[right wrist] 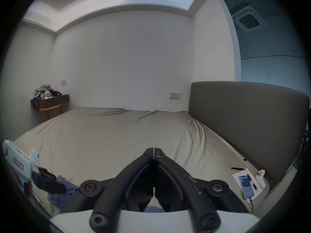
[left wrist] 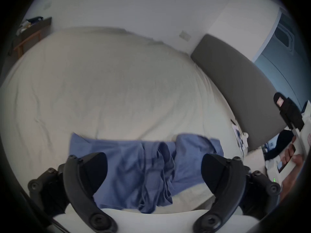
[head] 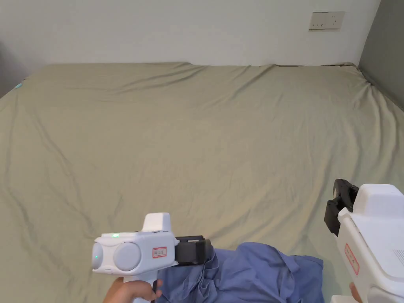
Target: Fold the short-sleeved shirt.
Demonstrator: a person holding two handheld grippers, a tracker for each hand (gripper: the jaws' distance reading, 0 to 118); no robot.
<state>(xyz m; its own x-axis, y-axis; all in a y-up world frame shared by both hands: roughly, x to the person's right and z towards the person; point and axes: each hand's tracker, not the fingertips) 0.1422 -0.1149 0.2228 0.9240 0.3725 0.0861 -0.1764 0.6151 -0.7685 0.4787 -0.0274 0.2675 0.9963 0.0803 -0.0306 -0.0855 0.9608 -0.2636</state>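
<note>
A blue short-sleeved shirt (head: 252,272) lies crumpled at the near edge of the bed. In the left gripper view the shirt (left wrist: 134,166) spreads between and beyond my jaws, bunched in the middle. My left gripper (left wrist: 154,171) is open, its jaws wide apart just above the cloth; in the head view the left gripper (head: 205,250) sits at the shirt's left edge. My right gripper (right wrist: 154,151) is shut with nothing between its jaws, held above the bed to the right of the shirt, as the right gripper (head: 339,205) in the head view.
The bed (head: 197,138) has a wrinkled olive sheet. A grey headboard (right wrist: 249,119) runs along the right side. A phone (right wrist: 246,186), pen and small white device lie on paper at the bed's right edge. A cluttered shelf (right wrist: 50,98) and stool stand far left.
</note>
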